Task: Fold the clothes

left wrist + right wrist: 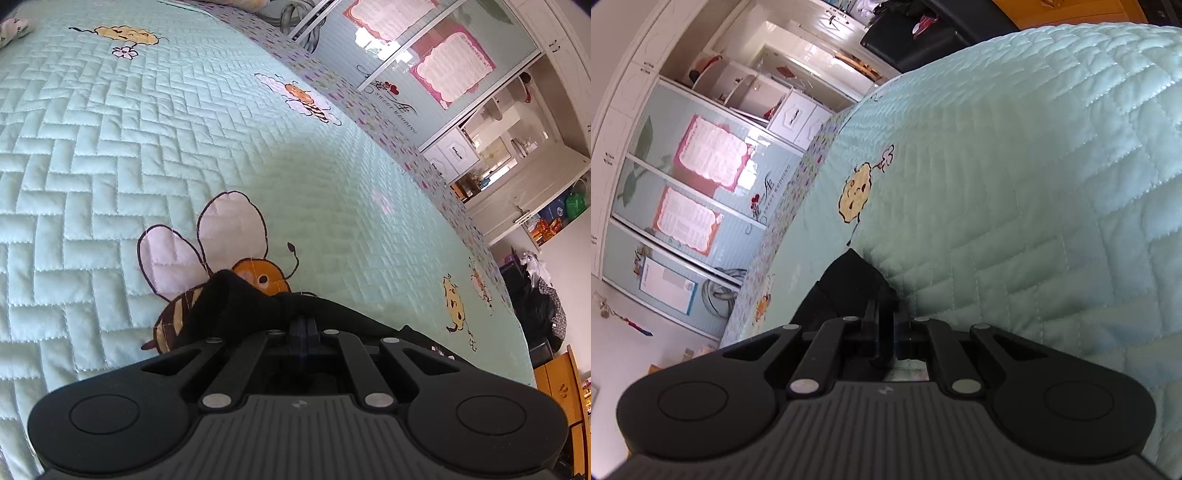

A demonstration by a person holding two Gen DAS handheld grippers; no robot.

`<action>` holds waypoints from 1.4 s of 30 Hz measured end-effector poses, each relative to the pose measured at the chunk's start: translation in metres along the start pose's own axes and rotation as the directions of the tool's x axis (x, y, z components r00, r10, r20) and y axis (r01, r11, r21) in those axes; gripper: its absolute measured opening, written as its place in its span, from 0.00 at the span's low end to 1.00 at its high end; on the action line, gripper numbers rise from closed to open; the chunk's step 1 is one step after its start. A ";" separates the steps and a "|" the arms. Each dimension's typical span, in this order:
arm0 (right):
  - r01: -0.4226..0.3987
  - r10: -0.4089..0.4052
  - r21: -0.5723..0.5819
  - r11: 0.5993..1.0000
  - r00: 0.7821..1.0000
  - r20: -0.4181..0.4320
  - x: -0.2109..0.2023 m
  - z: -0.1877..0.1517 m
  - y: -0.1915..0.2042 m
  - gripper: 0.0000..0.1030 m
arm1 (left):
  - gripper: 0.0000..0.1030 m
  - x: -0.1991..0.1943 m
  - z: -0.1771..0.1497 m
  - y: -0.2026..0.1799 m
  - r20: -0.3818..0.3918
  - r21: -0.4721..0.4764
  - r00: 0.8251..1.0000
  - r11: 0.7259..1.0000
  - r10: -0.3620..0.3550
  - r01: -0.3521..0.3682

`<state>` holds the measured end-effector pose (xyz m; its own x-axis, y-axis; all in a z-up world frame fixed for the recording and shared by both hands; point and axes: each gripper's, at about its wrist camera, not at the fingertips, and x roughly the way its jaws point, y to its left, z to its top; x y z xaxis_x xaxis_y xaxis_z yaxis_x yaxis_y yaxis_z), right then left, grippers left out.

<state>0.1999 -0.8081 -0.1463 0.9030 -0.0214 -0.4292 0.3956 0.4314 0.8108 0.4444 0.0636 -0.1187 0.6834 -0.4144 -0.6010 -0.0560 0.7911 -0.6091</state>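
Two hand-held grippers pinch a black garment (pixel 236 295) that lies on a mint quilted bedspread (pixel 110 147), the landmark for all places here. In the left wrist view the left gripper (pixel 303 325) is clenched on a bunched fold of the cloth, which lies over the large bee print (pixel 221 266) on the bedspread. In the right wrist view the right gripper (pixel 886 325) is likewise closed on a corner of the same black cloth (pixel 849 284), below the yellow cartoon print (pixel 857 192) and near the bedspread's patterned border (pixel 812 158). Both jaws stand almost fully together, with only thin fabric between the pads. Holding two separate points probably lets the person lift and spread the garment ready for a fold; the fold itself looks not yet made.
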 end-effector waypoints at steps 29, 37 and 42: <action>-0.001 -0.020 0.152 0.988 0.990 0.138 -0.100 0.012 -0.029 0.38 | 0.44 -0.026 0.005 -0.003 0.009 0.030 0.987 0.987 -0.159 0.159; -0.219 0.205 0.157 0.963 0.974 0.101 -0.219 -0.079 -0.042 0.62 | 0.66 -0.153 -0.061 0.001 0.015 0.176 0.983 0.968 -0.183 0.178; -0.298 0.275 0.251 0.921 0.953 0.123 -0.264 -0.146 -0.061 0.64 | 0.68 -0.216 -0.098 0.047 0.033 0.120 0.991 0.985 -0.127 0.122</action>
<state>-0.0867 -0.6967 -0.1406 0.9905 -0.0125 -0.1369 0.1370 0.1777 0.9745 0.2228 0.1460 -0.0679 0.7088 -0.4965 -0.5012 0.1157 0.7826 -0.6116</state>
